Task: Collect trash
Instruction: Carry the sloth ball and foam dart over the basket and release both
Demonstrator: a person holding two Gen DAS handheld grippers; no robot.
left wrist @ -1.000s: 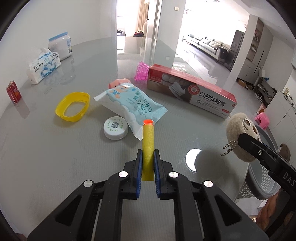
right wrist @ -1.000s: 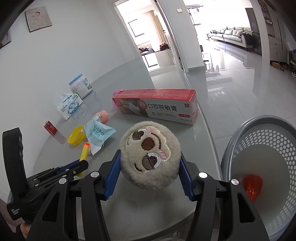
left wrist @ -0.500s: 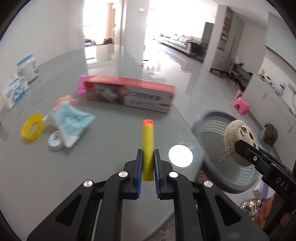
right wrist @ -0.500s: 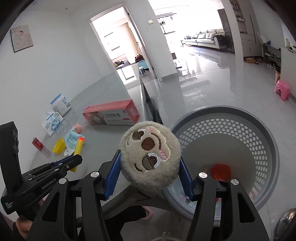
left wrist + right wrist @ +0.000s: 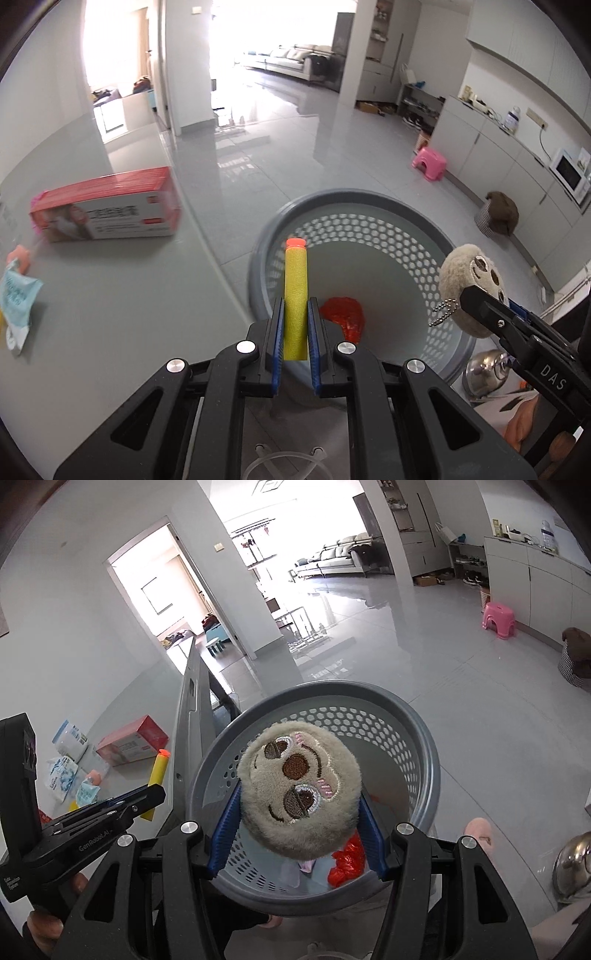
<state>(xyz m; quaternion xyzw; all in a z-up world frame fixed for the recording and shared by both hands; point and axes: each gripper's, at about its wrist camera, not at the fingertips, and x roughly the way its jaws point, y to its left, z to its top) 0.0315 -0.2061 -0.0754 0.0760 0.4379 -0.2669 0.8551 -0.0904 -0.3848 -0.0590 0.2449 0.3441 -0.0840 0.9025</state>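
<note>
My left gripper is shut on a yellow foam dart with an orange tip and holds it over the near rim of a grey perforated basket. My right gripper is shut on a round beige plush sloth face and holds it above the same basket. The plush with its bead chain also shows in the left wrist view. Red crumpled trash lies on the basket's bottom.
A grey table lies to the left with a red toothpaste box, a blue-white wipes pack and a pink item. A pink stool and a steel pot stand on the floor.
Both grippers have swung right, away from the table, and now hang over the basket. Each still holds its item.
</note>
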